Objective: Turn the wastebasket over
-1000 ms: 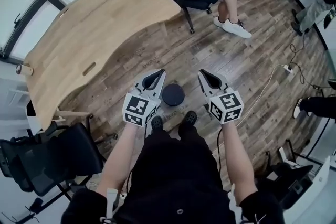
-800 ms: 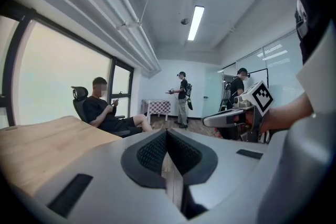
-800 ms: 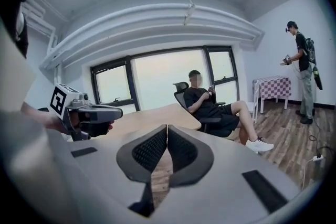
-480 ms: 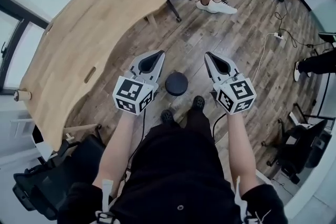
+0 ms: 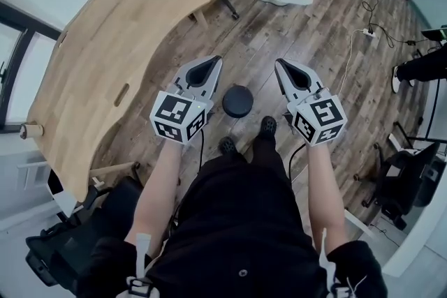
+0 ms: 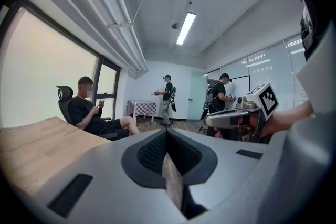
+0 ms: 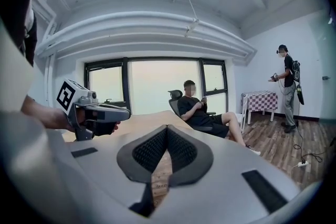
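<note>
Head view: the wastebasket [image 5: 238, 101] stands on the wood floor [image 5: 300, 31] just ahead of the person's shoes, between the two raised grippers and well below them. It is small, round and dark; from straight above I cannot tell whether its mouth faces up or down. It is probably light plastic, stiff at the rim but thin in the wall, and may slide on the smooth boards. A pinch on the rim, or one gripper on each side, looks the surest hold for tipping it. The left gripper [image 5: 211, 63] and right gripper [image 5: 282, 66] both point forward, touching nothing. No brand or label shows on the basket; the only print is the black-and-white square markers on the cubes.

Left gripper view: the fingers [image 6: 152, 155] are pressed together with nothing between them. The basket is out of sight.

Right gripper view: the fingers [image 7: 181, 152] are likewise closed and empty, with no basket in view.
</note>
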`<action>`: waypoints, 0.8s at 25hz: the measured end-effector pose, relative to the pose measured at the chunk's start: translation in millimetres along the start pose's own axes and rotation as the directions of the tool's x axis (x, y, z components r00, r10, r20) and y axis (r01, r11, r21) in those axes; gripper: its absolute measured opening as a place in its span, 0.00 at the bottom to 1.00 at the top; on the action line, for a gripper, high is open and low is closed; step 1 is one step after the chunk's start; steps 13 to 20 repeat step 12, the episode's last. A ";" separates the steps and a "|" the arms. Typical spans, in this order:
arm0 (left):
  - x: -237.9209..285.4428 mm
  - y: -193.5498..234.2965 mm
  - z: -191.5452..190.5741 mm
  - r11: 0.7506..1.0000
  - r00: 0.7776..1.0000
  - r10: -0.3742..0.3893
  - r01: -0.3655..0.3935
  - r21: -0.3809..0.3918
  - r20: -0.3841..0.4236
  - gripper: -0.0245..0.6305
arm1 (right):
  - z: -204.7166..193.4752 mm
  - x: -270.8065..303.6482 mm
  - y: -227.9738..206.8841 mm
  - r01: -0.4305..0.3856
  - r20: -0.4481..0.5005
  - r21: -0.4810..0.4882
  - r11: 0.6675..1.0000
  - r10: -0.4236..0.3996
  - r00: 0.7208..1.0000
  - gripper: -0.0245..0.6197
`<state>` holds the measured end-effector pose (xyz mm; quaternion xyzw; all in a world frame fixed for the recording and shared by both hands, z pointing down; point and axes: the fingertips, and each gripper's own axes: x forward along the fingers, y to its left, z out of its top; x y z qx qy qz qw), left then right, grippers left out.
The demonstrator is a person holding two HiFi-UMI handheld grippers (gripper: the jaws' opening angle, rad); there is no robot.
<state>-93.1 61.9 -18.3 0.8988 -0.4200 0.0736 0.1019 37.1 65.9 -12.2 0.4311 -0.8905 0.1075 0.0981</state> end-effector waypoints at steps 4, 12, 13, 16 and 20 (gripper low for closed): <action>2.8 -0.8 -1.4 1.000 1.000 -0.014 0.014 0.004 -0.008 0.06 | -1.7 -1.9 0.1 0.006 -0.006 -0.011 1.000 -0.006 1.000 0.09; 9.6 -10.9 -5.5 1.000 1.000 -0.017 0.017 -0.002 -0.022 0.06 | -3.6 -13.9 -9.9 0.018 -0.008 -0.014 1.000 -0.018 1.000 0.09; 9.6 -10.9 -5.5 1.000 1.000 -0.017 0.017 -0.002 -0.022 0.06 | -3.6 -13.9 -9.9 0.018 -0.008 -0.014 1.000 -0.018 1.000 0.09; 9.6 -10.9 -5.5 1.000 1.000 -0.017 0.017 -0.002 -0.022 0.06 | -3.6 -13.9 -9.9 0.018 -0.008 -0.014 1.000 -0.018 1.000 0.09; 9.6 -10.9 -5.5 1.000 1.000 -0.017 0.017 -0.002 -0.022 0.06 | -3.6 -13.9 -9.9 0.018 -0.008 -0.014 1.000 -0.018 1.000 0.09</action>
